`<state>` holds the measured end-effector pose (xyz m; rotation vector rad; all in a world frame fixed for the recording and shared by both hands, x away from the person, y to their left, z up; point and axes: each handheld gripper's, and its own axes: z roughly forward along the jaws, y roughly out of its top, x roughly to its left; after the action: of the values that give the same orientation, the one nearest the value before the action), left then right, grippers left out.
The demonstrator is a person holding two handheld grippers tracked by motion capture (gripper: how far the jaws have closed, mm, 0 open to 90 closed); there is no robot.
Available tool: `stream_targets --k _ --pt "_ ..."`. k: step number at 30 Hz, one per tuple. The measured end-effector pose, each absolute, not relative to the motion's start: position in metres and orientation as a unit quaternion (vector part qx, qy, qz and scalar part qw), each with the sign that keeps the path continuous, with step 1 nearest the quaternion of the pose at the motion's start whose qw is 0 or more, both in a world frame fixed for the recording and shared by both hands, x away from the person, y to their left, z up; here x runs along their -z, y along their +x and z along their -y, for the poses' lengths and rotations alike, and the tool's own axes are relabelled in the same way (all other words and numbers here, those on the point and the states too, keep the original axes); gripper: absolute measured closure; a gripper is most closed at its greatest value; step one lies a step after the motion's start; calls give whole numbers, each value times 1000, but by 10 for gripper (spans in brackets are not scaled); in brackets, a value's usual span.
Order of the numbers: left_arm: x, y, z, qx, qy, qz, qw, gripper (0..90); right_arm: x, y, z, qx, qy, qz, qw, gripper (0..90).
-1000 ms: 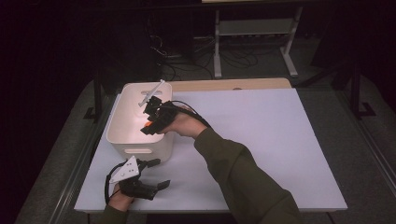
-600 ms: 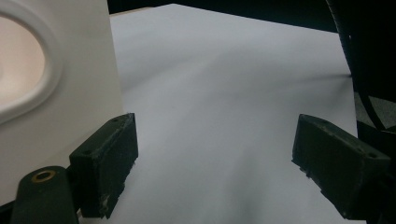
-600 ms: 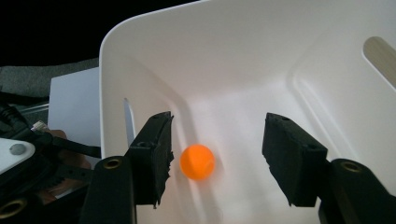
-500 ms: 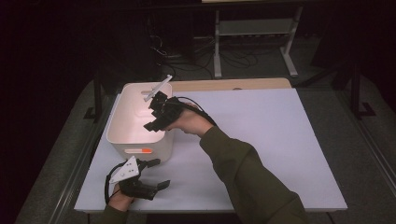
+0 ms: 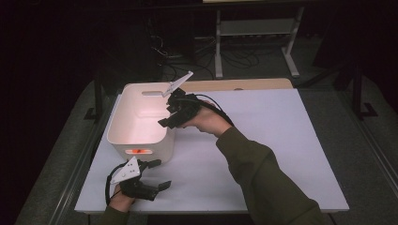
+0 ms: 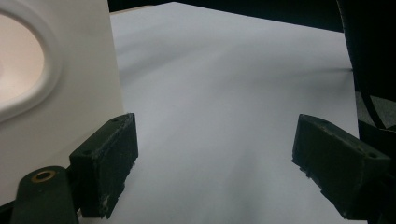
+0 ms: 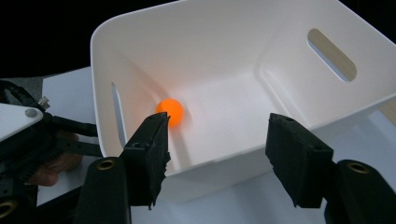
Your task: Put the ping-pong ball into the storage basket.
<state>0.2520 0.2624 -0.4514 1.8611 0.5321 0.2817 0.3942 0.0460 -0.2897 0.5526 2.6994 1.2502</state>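
A: Ball (image 7: 170,112) position?

B: Orange, on the floor of the bin (image 5: 123,123), near the wall with the slot handle on the person's side. Through that slot it glows orange in the high view.

A: Right gripper (image 5: 168,118)?

B: Over the bin's right rim, beside its right wall. In its own view the jaws stand apart with nothing between them; they have just been opening. The ball lies beyond the left jaw, not touched.

A: Left gripper (image 5: 158,172)?

B: Low on the table (image 5: 263,140), just in front of the bin's near wall. Jaws wide, bare white surface between them, nothing held.

A: Contact with the bin?

B: Cannot tell for the left jaw; it sits just beside the wall.
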Motion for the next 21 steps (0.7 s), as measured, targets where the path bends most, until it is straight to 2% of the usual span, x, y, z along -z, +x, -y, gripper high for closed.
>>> stream_targets --k 21 --pt "451 253 -262 -117 791 -226 557 141 319 389 0 -420 217 -879 67 206"
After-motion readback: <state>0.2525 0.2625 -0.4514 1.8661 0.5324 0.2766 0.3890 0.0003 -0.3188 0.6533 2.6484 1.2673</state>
